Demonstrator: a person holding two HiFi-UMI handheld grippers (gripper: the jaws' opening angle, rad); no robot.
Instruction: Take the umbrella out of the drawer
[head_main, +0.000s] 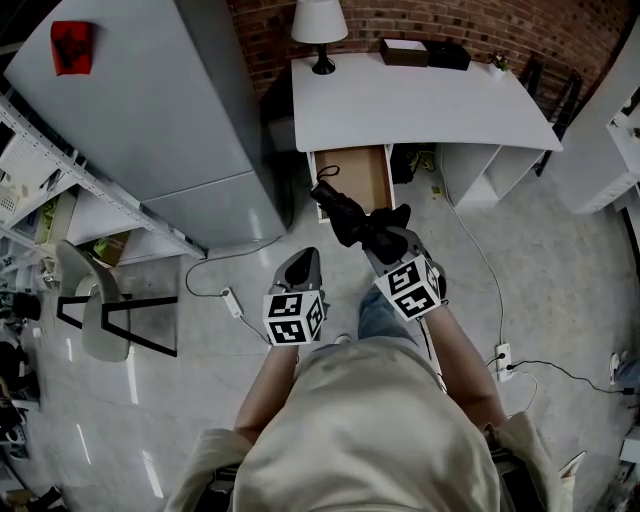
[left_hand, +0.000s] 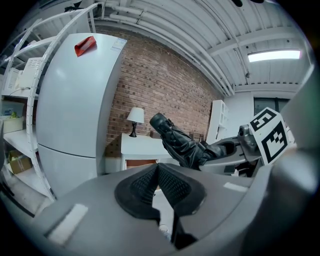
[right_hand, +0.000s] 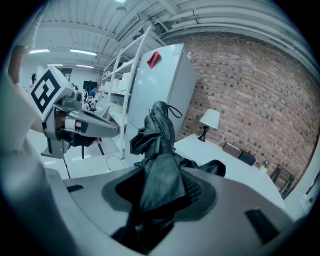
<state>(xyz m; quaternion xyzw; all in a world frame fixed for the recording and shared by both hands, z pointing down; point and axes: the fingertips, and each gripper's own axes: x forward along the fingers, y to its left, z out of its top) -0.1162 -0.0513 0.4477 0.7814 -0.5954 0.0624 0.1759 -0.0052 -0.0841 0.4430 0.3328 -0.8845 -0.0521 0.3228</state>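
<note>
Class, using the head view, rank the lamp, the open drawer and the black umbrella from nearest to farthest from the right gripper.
1. The umbrella: clamped in the jaws of the right gripper.
2. The drawer: just beyond, pulled out from under the desk.
3. The lamp: farthest, at the desk's far edge.

The white desk (head_main: 420, 110) carries 1 table lamp (head_main: 320, 30) at its 11 o'clock corner and 2 low boxes along the far edge near 12 o'clock, a brown box (head_main: 403, 52) just beside a black box (head_main: 448, 55), while its wooden drawer (head_main: 362, 170) stands open at 7 o'clock.
</note>
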